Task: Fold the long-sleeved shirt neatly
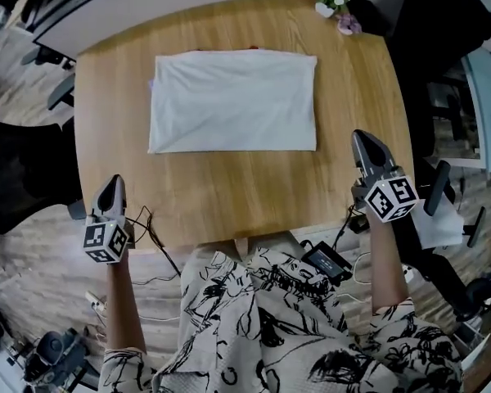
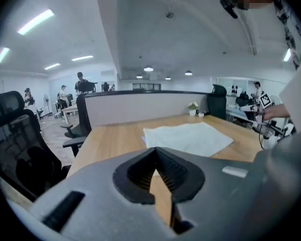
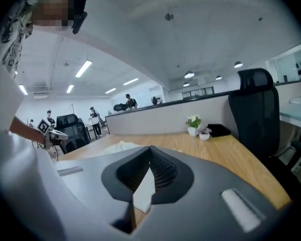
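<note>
Jaws closed, empty on left gripper (image 1: 110, 180) and right gripper (image 1: 362, 137), both well apart from folded shirt (image 1: 233, 101) on table (image 1: 229, 191); risk: poking in with closed tips could drag and rumple it

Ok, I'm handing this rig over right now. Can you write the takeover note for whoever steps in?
Left gripper: shut, nothing between the jaws, held over the near left corner of the table, apart from the shirt.
Right gripper: shut, also empty, over the table's near right side.
Long-sleeved shirt: lies flat on the far half of the table as a white rectangle, with no sleeves sticking out.
Done: the fold looks finished.
Left: probably nothing, apart from checking that the edges are square.
</note>
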Motion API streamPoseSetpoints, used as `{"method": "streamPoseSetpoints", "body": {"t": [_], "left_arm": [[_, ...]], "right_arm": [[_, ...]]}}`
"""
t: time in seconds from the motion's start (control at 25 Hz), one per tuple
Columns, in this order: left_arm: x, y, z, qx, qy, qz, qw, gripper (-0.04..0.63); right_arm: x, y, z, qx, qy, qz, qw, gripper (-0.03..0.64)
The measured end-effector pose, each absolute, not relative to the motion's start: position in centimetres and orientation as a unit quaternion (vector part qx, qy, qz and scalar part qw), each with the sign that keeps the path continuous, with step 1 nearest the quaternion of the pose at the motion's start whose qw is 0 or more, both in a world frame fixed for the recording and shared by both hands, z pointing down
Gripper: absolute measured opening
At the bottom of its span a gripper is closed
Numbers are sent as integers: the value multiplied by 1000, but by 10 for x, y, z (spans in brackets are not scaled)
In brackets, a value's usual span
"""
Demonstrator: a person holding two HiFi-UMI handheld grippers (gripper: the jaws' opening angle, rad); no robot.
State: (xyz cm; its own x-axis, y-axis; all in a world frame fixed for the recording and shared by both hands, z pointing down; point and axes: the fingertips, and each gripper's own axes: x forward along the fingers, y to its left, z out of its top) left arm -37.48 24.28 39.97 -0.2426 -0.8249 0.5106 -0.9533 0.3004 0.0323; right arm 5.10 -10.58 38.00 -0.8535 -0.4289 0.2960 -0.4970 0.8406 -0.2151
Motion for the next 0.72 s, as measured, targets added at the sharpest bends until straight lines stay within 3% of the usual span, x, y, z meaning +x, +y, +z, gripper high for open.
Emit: {"method": "streamPoseSetpoints", "body": {"t": [0.4,0.56,0.72], "left_arm": [[-352,297,226,569,-820,-48,37,6],[-330,332,187,616,-769,-168,32,1],[-307,369,175,656,-734,-175,17,-2]], "right_arm": [[106,-50,228,347,-938,3,-21,6],[134,-11,191,379,-924,-19,-47,7],[150,40,168,392,-917,-29,-64,8]]}}
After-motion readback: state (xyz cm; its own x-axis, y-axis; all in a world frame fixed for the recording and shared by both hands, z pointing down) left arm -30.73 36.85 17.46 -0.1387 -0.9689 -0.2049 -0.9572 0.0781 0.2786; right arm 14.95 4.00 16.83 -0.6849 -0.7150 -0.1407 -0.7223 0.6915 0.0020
